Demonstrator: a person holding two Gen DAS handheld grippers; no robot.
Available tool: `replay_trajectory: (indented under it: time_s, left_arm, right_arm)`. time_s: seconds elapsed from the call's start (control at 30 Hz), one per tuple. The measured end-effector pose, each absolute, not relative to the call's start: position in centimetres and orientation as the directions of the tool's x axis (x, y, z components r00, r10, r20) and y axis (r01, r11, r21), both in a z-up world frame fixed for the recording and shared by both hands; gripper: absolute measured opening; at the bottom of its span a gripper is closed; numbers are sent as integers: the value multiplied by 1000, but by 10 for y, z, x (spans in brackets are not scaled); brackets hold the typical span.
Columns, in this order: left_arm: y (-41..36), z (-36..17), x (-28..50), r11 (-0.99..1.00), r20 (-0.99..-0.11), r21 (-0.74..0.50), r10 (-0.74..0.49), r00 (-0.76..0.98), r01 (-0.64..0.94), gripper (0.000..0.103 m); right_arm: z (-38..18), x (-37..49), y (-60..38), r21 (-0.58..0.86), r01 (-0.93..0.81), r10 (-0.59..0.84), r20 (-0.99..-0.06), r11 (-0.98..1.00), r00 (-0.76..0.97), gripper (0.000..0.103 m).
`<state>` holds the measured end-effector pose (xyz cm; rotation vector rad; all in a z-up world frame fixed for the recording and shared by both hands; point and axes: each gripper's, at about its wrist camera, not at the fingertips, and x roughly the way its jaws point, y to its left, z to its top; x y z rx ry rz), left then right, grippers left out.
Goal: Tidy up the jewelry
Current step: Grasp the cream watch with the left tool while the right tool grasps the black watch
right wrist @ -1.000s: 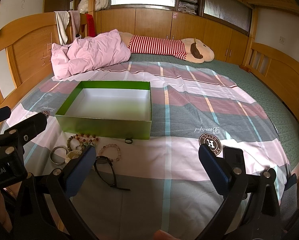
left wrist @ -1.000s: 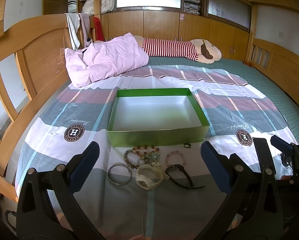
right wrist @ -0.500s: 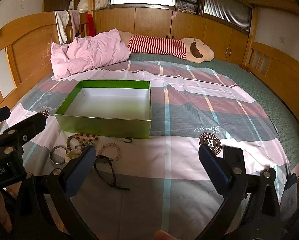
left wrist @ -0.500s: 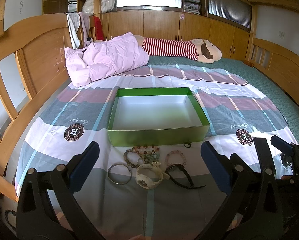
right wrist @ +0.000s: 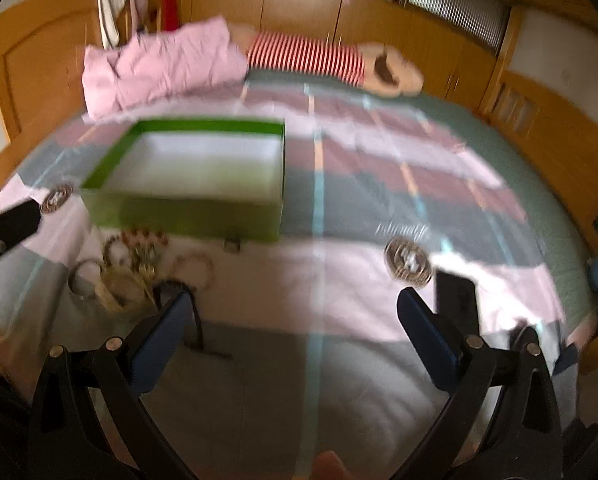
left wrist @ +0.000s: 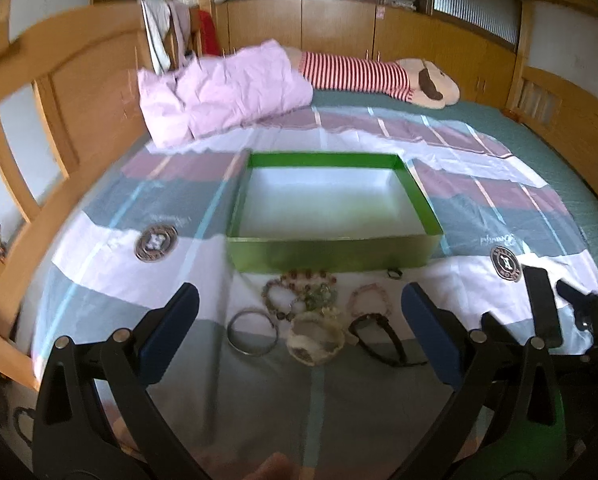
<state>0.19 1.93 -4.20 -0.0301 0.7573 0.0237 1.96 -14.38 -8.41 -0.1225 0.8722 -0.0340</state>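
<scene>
An empty green box [left wrist: 331, 254] with a white inside lies on the striped bedsheet; in the right wrist view the green box [right wrist: 191, 216] is left of centre. In front of it lie a metal bangle [left wrist: 252, 333], bead bracelets [left wrist: 299, 292], a cream watch [left wrist: 316, 342], a pink bead bracelet [left wrist: 369, 300], a black watch [left wrist: 383, 338] and a small ring [left wrist: 395, 274]. My left gripper [left wrist: 299, 328] is open just before this pile, holding nothing. My right gripper [right wrist: 295, 320] is open over bare sheet, right of the blurred jewelry [right wrist: 139, 268].
A pink quilt [left wrist: 223, 92] and a striped plush toy [left wrist: 379, 76] lie at the head of the bed. Wooden bed rails [left wrist: 39, 128] run along the left, another rail [right wrist: 539, 128] along the right. The right gripper's black frame [left wrist: 543, 308] shows at the left view's right edge.
Both grippers have moved forward and lower toward the sheet, so the box and jewelry look nearer. The right wrist view is now motion-blurred. Nothing has been picked up.
</scene>
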Motion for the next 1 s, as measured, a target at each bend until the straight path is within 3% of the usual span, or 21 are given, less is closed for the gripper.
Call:
replay_trajectory:
  time_s: [0.1,0.23,0.3,0.37,0.47,0.6,0.93,1.0]
  left_arm:
    - [25,-52,10,998,-745,-48,-15,667,-31,100]
    - [32,-73,29,997,-828,-78,-49,559,-28,96]
    - [40,-83,44,990,-867,-138,-106,487,-29,82]
    - [45,-92,61,983,-895,-179,-148,421,-34,57]
    - [40,-109,82,981,-933,-194,-189,307,13,43]
    - [30,-134,95,981,-958,-182,-193,214,66,45]
    - [36,-165,108,987,-976,-160,-160,145,10,42]
    - [35,-166,108,987,-977,-160,-161,142,16,38]
  right_arm:
    - [-103,28,-150,-66,-49,-25,-811,997,584,99]
    - [-107,35,-144,-20,-81,26,-851,997,525,81]
    - [-110,40,-139,12,-104,63,-862,994,503,72]
    - [-115,51,-132,25,-124,80,-881,992,467,52]
    - [-128,68,-118,45,-176,109,-923,983,370,36]
    - [-154,86,-100,18,-232,84,-957,973,278,34]
    - [-162,86,-93,-17,-240,57,-954,971,295,33]
    - [-165,87,-92,-27,-243,47,-955,970,293,33]
